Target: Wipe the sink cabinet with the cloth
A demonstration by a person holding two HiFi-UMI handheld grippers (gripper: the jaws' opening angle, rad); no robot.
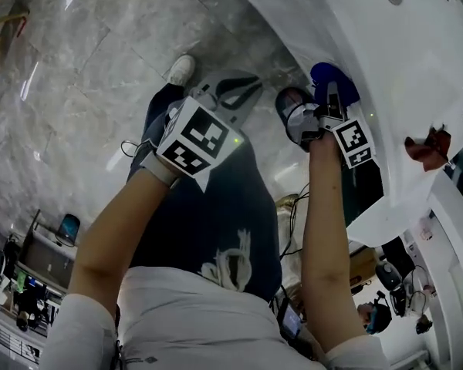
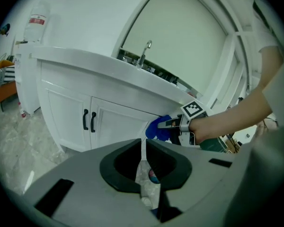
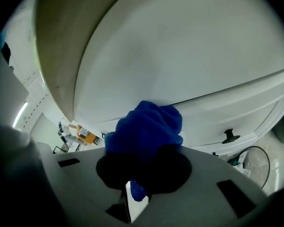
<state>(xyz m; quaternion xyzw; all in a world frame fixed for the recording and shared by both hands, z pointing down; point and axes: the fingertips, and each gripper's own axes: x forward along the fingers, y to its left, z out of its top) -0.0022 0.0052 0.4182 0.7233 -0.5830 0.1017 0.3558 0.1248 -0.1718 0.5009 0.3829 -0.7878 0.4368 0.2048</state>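
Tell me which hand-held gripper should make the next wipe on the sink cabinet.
Right. The right hand-held gripper is shut on the blue cloth, at the sink cabinet front. The left hand-held gripper is shut, empty and held back from it.

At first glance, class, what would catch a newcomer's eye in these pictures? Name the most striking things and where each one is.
The bright blue fluffy cloth stands out most: the right gripper clamps it against the curved front of the white sink cabinet, just under the countertop edge. The left gripper, jaws together and empty, hangs further back over the grey stone-patterned floor, facing the cabinet's two black door handles.
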